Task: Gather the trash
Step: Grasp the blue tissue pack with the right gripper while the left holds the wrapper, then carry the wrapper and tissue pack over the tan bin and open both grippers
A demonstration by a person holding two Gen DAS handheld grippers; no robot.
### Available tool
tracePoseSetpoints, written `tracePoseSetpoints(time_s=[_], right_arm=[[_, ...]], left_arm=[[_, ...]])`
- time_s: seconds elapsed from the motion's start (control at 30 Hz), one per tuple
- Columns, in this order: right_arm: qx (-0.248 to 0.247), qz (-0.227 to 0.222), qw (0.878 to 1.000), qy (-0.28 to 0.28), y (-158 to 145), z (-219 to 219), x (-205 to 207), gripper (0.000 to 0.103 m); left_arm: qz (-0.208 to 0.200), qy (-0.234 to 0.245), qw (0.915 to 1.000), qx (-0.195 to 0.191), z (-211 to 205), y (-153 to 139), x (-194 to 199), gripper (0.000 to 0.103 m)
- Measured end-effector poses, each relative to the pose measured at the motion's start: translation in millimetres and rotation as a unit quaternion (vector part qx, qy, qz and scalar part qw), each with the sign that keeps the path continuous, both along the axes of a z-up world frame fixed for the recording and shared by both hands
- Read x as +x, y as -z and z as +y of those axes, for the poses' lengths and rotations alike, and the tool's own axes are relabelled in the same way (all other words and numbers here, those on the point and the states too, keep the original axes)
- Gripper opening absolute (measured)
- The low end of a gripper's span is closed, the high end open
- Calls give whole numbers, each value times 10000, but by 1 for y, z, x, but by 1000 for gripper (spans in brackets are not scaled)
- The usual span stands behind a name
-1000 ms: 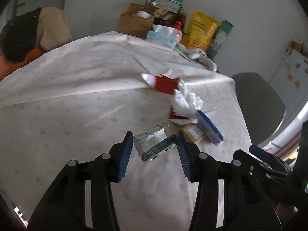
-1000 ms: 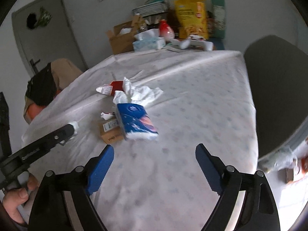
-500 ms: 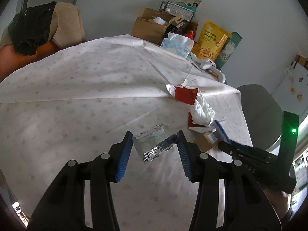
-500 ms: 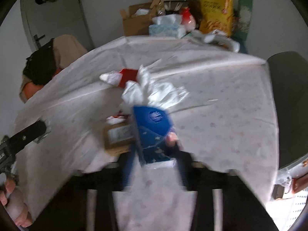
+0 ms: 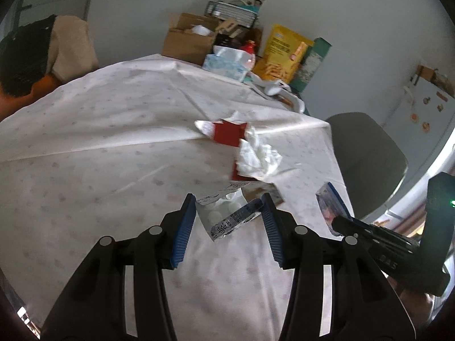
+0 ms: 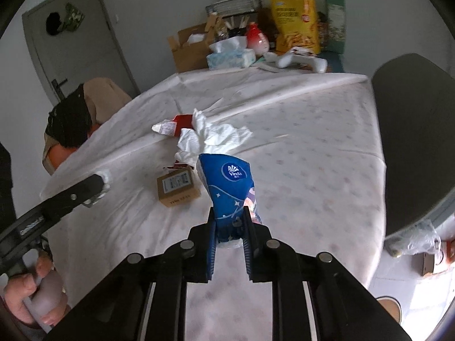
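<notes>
A second ago the right claw (image 6: 229, 237) hung spread wide over the table with the blue tissue pack (image 6: 229, 187) lying flat beside the small cardboard box (image 6: 177, 187); now its jaws are closing on the pack's near end, pinching the soft wrapper so that it stands up off the white tablecloth (image 6: 312, 170), to the right of the box. That looks like one piece of trash secured and ready to carry off, though no bin shows in either view. The left claw (image 5: 229, 221), about half open as it was a second ago, holds a crumpled foil pill sheet (image 5: 227, 216) wedged between its blue pads, on the near side of the box. Left on the cloth beyond the box are a crumpled white tissue (image 6: 210, 136) and a red wrapper (image 6: 176, 125) touching it. From the left camera, the pinched pack (image 5: 331, 204) sits to the right of the box, near the table's edge.
</notes>
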State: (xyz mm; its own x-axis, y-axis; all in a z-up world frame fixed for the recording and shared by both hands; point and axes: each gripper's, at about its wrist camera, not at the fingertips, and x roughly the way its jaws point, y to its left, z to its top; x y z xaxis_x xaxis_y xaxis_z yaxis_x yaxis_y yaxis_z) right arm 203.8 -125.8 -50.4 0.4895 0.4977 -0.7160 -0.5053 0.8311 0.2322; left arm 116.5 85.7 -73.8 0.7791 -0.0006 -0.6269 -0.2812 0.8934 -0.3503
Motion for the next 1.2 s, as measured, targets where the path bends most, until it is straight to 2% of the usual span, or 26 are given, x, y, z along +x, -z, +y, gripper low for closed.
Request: tracePoseSetpoints(time_s=[0.23,0.33,0.53,0.87,1.2], right_arm=[[312,65,9982,504,-9,-60,-16,17],[591,279,9942,856,-9,-92,-21,17],[588,266,9857,1555,-2,-150,-39,17],[514,477,9634,2589,31,-241,-50,18],[750,863,9396,3225,77,-311,-61,19]], left_arm=[[-80,405,9991,120,-34,-9,9,47],[-148,648,9974,280,-55,-16,16,47],[-207,1057,9937,307,-91,-23,31,47],[-125,1878,9815,359,-166,-23,56,47],[159,2521,9662,516,-240,-9,77,47]])
